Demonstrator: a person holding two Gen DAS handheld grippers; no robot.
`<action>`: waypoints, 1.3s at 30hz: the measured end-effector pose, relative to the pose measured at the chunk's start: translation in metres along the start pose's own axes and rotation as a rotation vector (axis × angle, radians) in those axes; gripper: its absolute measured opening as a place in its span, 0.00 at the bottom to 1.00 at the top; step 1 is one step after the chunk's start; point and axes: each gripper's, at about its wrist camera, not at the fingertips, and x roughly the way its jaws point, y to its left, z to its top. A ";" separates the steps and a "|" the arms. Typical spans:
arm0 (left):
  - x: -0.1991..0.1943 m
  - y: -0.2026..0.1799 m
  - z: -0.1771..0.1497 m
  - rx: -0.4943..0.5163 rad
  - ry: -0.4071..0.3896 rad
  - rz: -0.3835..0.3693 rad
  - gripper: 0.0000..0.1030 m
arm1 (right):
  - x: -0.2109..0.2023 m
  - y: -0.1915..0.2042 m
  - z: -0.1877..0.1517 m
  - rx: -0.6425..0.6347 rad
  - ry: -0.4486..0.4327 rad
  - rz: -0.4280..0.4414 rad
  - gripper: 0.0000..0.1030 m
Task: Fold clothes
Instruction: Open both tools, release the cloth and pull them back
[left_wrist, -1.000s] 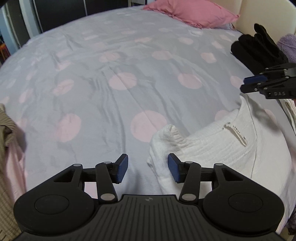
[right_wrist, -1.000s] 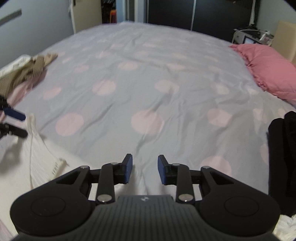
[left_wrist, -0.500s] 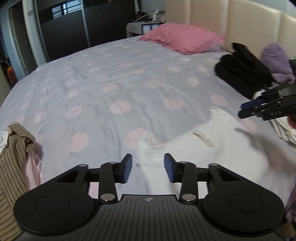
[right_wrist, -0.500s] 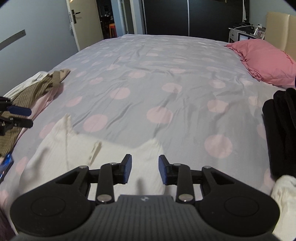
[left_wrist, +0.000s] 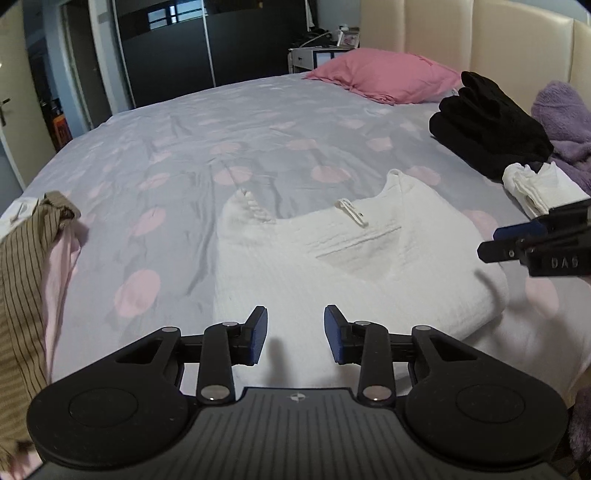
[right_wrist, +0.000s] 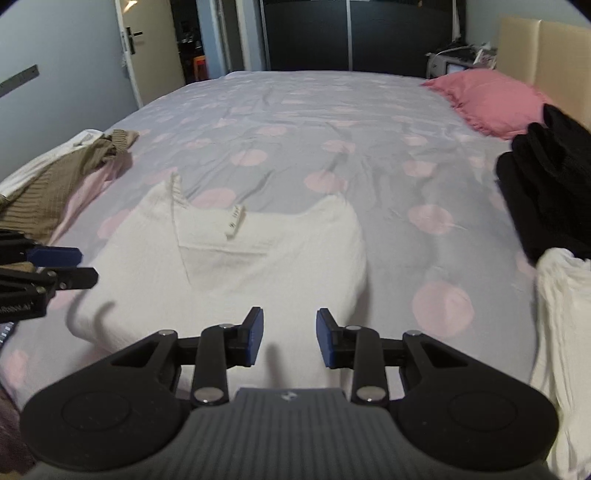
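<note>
A white knit top (left_wrist: 332, 266) lies spread on the bed, its neckline and label (left_wrist: 352, 212) toward the far side. My left gripper (left_wrist: 295, 334) hovers over its near left part, open with nothing between the blue pads. My right gripper (right_wrist: 290, 338) hovers over the near right part of the same top (right_wrist: 258, 266), also open and holding nothing. Each gripper shows in the other's view: the right gripper (left_wrist: 517, 240) at the right edge, the left gripper (right_wrist: 70, 266) at the left edge. Neither one touches the cloth.
The bed cover (left_wrist: 184, 166) is grey with pink dots. A brown striped and pink clothes heap (left_wrist: 29, 258) lies left. Right are a black folded garment (left_wrist: 487, 129), a purple one (left_wrist: 561, 118) and a folded white item (left_wrist: 535, 188). A pink pillow (left_wrist: 384, 77) lies far.
Both grippers have drawn back toward the near edge of the bed, so the whole white top now shows ahead. The left jaws have narrowed a little.
</note>
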 end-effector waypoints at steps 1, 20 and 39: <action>0.001 -0.001 -0.003 0.006 0.003 -0.004 0.31 | 0.001 0.001 -0.004 -0.004 -0.002 -0.005 0.34; 0.008 0.005 -0.023 0.060 -0.005 0.047 0.43 | 0.018 -0.008 0.000 0.038 0.028 0.006 0.39; -0.044 0.037 0.012 -0.174 -0.158 0.052 0.50 | -0.038 -0.009 0.016 0.074 -0.148 -0.023 0.44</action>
